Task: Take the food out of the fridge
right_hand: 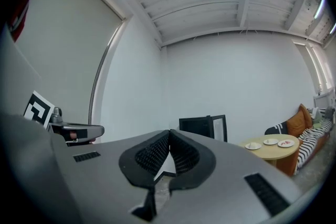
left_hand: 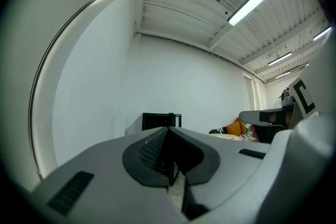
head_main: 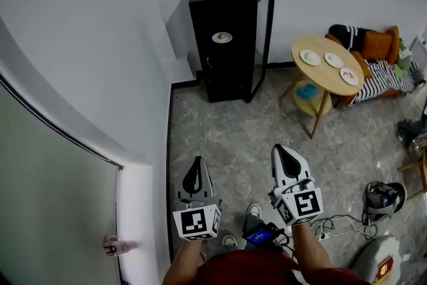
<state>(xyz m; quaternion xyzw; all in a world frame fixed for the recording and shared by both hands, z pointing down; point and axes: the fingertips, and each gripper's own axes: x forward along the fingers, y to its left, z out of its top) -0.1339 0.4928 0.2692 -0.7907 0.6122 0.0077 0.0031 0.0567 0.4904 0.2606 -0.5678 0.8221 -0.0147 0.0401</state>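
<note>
Left gripper (head_main: pixel 195 163) and right gripper (head_main: pixel 285 151) are held level above the floor, both empty, fingers (left_hand: pixel 152 149) pressed together. Food (head_main: pixel 222 37) is noted on a shelf in the black fridge (head_main: pixel 227 77), well ahead, door (head_main: pixel 265 30) open. Judgement: fingers are best spread only once near the shelf, and the door edge avoided.

The head view is taken from above, steeply downward, with the left gripper (head_main: pixel 194 165) and right gripper (head_main: pixel 283 151) close below. Each gripper view is aimed level along its own jaws. The fridge (head_main: pixel 223 43), far ahead of the jaws, is shared by all three.
</note>
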